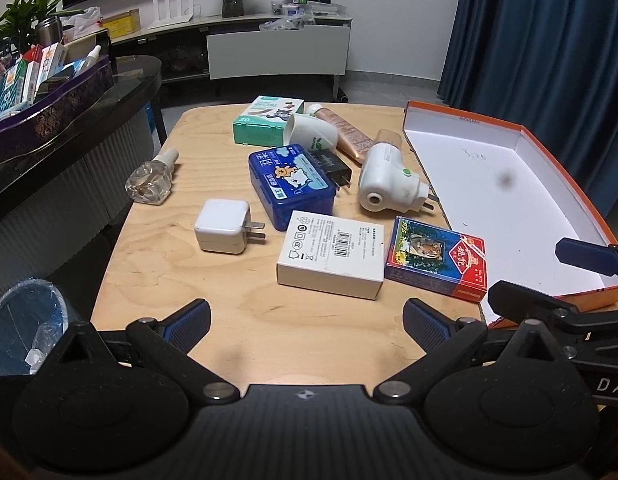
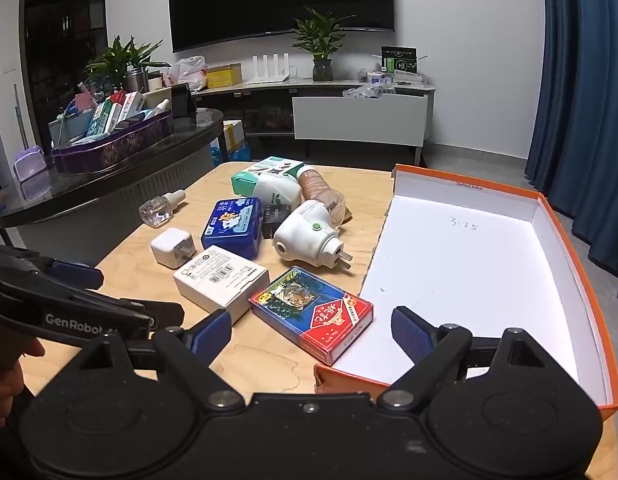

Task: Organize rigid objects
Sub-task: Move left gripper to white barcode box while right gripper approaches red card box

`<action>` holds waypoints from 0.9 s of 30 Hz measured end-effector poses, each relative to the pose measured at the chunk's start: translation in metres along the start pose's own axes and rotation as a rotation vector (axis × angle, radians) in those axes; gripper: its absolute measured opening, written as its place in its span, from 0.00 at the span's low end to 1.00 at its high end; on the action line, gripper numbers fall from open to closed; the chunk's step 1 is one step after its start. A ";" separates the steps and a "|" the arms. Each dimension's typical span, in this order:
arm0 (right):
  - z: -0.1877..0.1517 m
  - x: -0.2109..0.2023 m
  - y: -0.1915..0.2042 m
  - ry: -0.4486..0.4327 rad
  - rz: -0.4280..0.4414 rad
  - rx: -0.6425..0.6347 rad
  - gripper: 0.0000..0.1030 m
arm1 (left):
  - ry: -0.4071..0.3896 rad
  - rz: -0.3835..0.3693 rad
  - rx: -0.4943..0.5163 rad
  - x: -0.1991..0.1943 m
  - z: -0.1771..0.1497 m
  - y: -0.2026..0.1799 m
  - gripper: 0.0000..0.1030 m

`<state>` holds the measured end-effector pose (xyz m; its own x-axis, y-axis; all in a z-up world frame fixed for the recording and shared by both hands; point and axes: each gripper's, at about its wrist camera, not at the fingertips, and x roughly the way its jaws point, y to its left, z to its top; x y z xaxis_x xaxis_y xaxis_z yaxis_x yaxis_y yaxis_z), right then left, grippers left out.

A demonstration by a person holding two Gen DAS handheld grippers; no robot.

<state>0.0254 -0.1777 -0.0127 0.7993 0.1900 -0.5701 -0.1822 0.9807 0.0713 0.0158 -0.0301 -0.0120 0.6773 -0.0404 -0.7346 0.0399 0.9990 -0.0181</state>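
While both jaws are standing wide apart and empty, the left gripper [image 1: 307, 322] and right gripper [image 2: 311, 330] are hovering before the card pack [image 2: 312, 312], which is lying just beside the open box [image 2: 545, 208], probably the destination. Beyond the pack, chargers and cartons are crowding the wooden table [image 1: 157, 248]; farther off, a shelf with plants is lining the wall.

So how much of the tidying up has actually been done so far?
Nothing looks done yet: the orange-rimmed white cardboard tray holds nothing. Nothing is in hand either; the left gripper and right gripper both stand open above the wooden table. Everything is left, including the red-and-blue card pack, white barcode box, blue plastic case and white plug-in device.
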 end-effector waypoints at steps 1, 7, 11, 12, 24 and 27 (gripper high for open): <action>0.000 0.000 0.000 0.001 0.000 0.000 0.99 | 0.000 0.000 0.001 0.000 0.000 0.000 1.00; -0.001 0.001 0.000 0.001 0.002 -0.001 0.99 | 0.004 0.002 0.008 0.003 -0.001 -0.002 1.00; 0.000 0.006 0.004 0.006 0.000 -0.004 0.99 | 0.008 0.002 0.011 0.005 0.000 -0.003 1.00; -0.001 0.006 0.002 0.006 0.000 -0.004 0.99 | 0.008 0.003 0.013 0.005 -0.001 -0.004 1.00; -0.004 0.008 -0.004 0.018 0.006 0.006 0.99 | 0.017 0.000 0.022 0.010 -0.002 -0.007 1.00; -0.004 0.008 -0.004 0.022 0.007 0.006 0.99 | 0.020 0.000 0.023 0.012 -0.002 -0.007 1.00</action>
<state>0.0308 -0.1803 -0.0208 0.7855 0.1962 -0.5870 -0.1846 0.9795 0.0804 0.0218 -0.0377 -0.0219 0.6625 -0.0399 -0.7480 0.0568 0.9984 -0.0030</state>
